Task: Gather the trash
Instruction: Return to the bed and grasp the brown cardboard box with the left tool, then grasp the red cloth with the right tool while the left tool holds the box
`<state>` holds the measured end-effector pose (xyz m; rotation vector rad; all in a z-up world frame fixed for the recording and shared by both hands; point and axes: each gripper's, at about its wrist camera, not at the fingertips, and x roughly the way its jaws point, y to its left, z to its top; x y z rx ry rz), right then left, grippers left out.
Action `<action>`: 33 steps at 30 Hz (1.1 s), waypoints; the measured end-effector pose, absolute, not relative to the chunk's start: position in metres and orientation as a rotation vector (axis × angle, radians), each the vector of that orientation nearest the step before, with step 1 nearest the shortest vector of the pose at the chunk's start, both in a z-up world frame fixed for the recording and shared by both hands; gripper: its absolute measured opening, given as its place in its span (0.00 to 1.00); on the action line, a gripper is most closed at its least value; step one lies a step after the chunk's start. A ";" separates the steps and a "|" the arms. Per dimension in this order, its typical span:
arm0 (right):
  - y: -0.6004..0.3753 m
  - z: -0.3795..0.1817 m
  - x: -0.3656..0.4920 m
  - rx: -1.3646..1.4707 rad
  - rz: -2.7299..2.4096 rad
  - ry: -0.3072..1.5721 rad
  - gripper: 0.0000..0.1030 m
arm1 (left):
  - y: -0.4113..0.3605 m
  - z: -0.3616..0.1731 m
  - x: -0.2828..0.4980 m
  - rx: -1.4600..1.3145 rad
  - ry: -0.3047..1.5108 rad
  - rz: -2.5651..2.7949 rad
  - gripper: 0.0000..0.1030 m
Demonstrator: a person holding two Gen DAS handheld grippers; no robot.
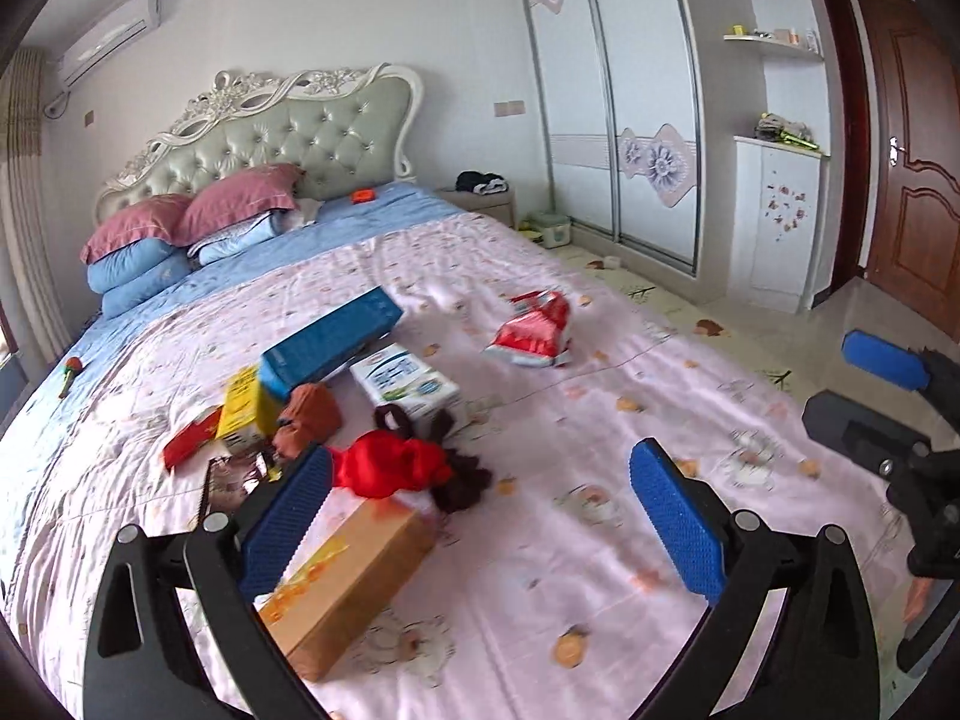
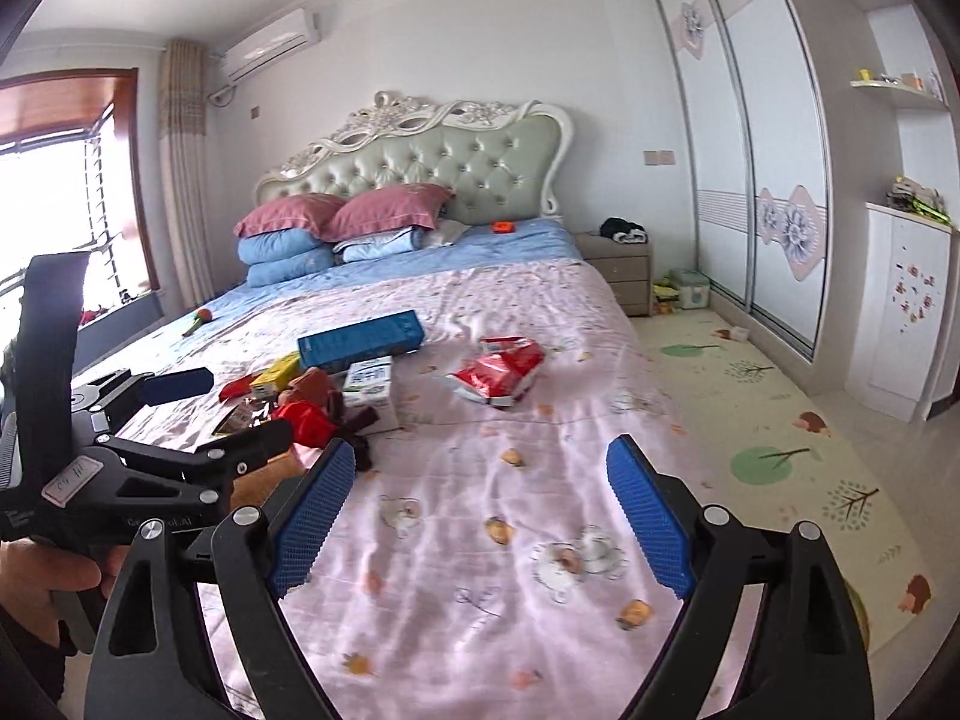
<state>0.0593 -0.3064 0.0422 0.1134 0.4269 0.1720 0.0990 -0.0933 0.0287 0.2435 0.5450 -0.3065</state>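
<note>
Nothing looks collected yet: all the litter lies on the bed (image 2: 480, 540), and no bin or bag for it shows in either view.

Going left to right across the pink cover, the main heap sits left of the middle. Farthest left is a red pack (image 1: 191, 437), touching a yellow carton (image 1: 243, 405). Behind these, farther off, a blue box (image 1: 333, 341) lies tilted, its near end resting over the yellow carton. Just right of that is a white carton (image 1: 408, 387), and in front of both a brown toy (image 1: 309, 419). Nearer still comes a red cloth (image 1: 390, 465) with dark fabric beside it, and nearest of all a cardboard box (image 1: 354, 582), partly behind the left gripper's left pad. Well apart to the right, alone near the bed's middle, lies a red wrapper (image 1: 534, 336).

The left gripper (image 1: 480, 516) hangs over the near edge of the heap, jaws spread wide with nothing between them. The right gripper (image 2: 474, 516) is over bare cover to the right of the heap, jaws also wide and empty.

So the whole job seems to remain: each box, carton and wrapper has to be picked up. The cardboard box is closest to the left jaws, the red wrapper better placed for the right. Which of the soft items count as trash I cannot tell.
</note>
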 end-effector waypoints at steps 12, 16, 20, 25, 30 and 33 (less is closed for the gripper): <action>-0.246 0.033 0.087 0.097 0.229 0.473 0.82 | -0.008 -0.024 0.135 0.208 0.670 -0.297 0.96; -0.237 0.030 0.095 0.078 0.230 0.495 0.82 | -0.016 -0.041 0.150 0.194 0.743 -0.400 0.88; -0.228 0.026 0.107 0.074 0.252 0.531 0.81 | -0.018 -0.055 0.162 0.167 0.835 -0.421 0.36; -0.201 0.025 0.121 0.012 0.291 0.554 0.79 | 0.000 -0.054 0.157 0.087 0.810 -0.427 0.35; -0.166 0.023 0.138 -0.069 0.323 0.557 0.75 | 0.037 -0.041 0.150 0.000 0.763 -0.372 0.35; -0.146 0.019 0.151 -0.123 0.339 0.576 0.74 | 0.060 -0.034 0.146 -0.019 0.742 -0.334 0.35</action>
